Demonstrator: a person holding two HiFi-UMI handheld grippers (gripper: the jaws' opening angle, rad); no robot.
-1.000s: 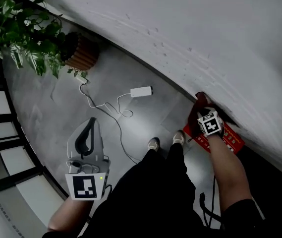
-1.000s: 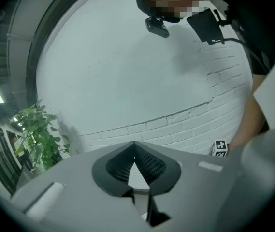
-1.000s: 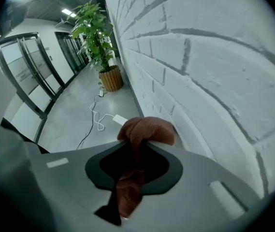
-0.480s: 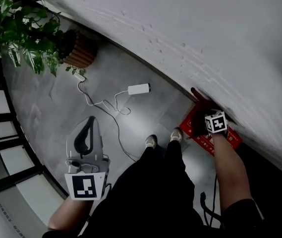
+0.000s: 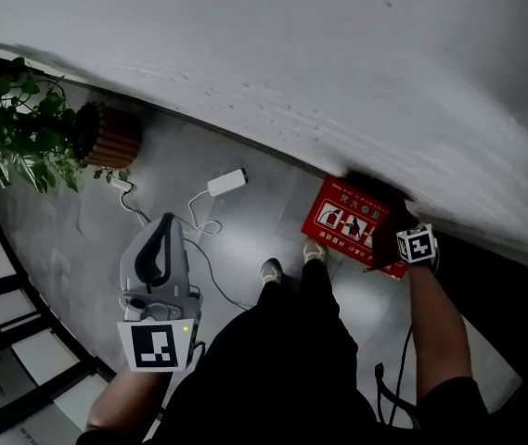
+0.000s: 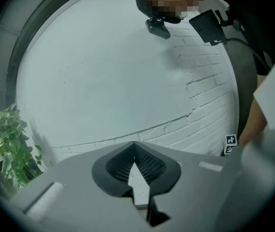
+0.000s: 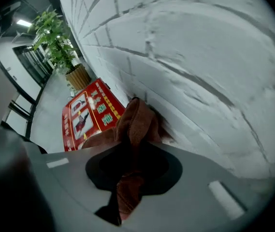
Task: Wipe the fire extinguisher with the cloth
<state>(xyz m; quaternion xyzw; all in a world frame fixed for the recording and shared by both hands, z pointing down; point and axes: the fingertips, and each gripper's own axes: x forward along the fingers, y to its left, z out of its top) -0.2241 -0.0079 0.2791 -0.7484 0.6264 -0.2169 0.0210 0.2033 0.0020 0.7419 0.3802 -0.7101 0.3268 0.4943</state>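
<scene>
The fire extinguisher box is a flat red case with printed pictures, standing on the floor against the white brick wall. My right gripper reaches steeply down at the box's right end, close to the wall, shut on a reddish-brown cloth. In the right gripper view the cloth bunches out past the jaws, with the red box just beyond it to the left. My left gripper hangs at the lower left, far from the box, its jaws shut and holding nothing.
A potted plant in a ribbed brown pot stands at the left by the wall. A white power adapter and its cable lie on the grey floor. The person's shoes are near the box. Dark door frames line the left edge.
The right gripper with the cloth has slid along the box beside the wall, toward its right end. The view has swung, so the plant and adapter sit further left. The left gripper shifted slightly.
</scene>
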